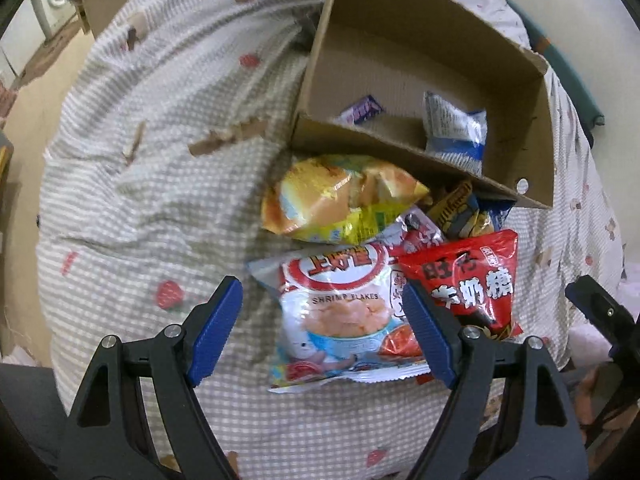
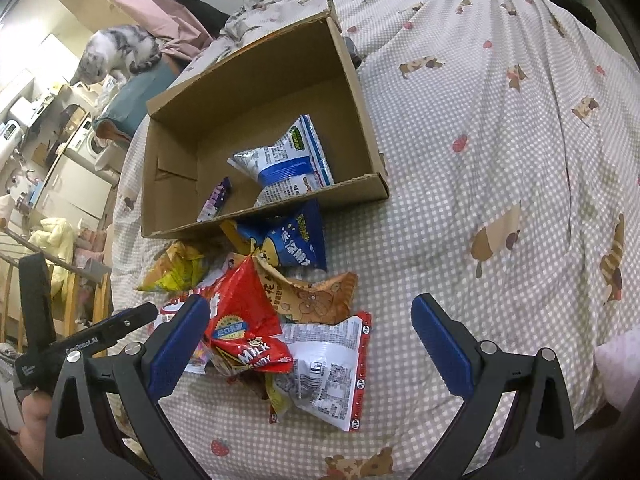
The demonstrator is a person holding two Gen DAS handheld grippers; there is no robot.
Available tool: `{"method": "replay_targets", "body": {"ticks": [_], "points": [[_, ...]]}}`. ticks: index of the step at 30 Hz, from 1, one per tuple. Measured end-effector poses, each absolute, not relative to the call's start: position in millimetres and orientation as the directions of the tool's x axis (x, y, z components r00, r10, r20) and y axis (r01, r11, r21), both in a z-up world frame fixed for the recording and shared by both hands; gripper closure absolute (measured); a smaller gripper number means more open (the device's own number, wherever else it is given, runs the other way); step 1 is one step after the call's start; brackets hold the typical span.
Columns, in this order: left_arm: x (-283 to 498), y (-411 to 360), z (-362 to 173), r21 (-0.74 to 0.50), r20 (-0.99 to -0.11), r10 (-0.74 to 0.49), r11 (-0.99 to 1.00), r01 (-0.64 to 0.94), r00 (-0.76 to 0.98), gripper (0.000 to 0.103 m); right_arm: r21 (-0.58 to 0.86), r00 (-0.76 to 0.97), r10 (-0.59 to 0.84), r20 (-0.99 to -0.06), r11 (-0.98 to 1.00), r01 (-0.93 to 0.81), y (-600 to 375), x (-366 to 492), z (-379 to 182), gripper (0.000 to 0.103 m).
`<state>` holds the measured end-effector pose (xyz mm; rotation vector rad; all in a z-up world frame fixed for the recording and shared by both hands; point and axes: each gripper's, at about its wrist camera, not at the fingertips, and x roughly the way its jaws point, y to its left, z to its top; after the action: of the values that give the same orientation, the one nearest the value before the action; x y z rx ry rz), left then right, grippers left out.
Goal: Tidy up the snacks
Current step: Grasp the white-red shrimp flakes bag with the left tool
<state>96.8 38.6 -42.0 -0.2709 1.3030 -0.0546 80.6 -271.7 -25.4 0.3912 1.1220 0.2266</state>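
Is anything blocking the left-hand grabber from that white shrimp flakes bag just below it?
Nothing visible. The left gripper has its jaws wide open above the white shrimp flakes bag, which lies on top of the pile. The red candy bag sits beside it, under the right-side jaw, so it might get caught too.

1. The box (image 2: 256,92) is plain brown cardboard.
2. Inside the box lies a white and blue packet (image 2: 288,164).
3. Just outside the box lie a yellow bag (image 1: 340,200) and a red bag (image 1: 472,280).
4. The bedspread (image 2: 480,160) under the box is grey-and-white checked with strawberries.
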Motion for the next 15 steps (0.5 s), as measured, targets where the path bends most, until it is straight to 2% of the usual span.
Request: {"method": "replay_targets", "body": {"ticks": [11,15], "points": [[108,5,-96,-0.268,-0.963,-0.263,0.959,-0.088,0.062,0.023,0.425,0.383,0.388,-0.839,0.905,0.014,-262,86,-35,0.000],[107,-2,-98,-0.257,-0.965,-0.253,0.964,-0.068,0.068,0.024,0.412,0.370,0.384,-0.846,0.911,-0.002,-254,89,-38,0.000]]}}
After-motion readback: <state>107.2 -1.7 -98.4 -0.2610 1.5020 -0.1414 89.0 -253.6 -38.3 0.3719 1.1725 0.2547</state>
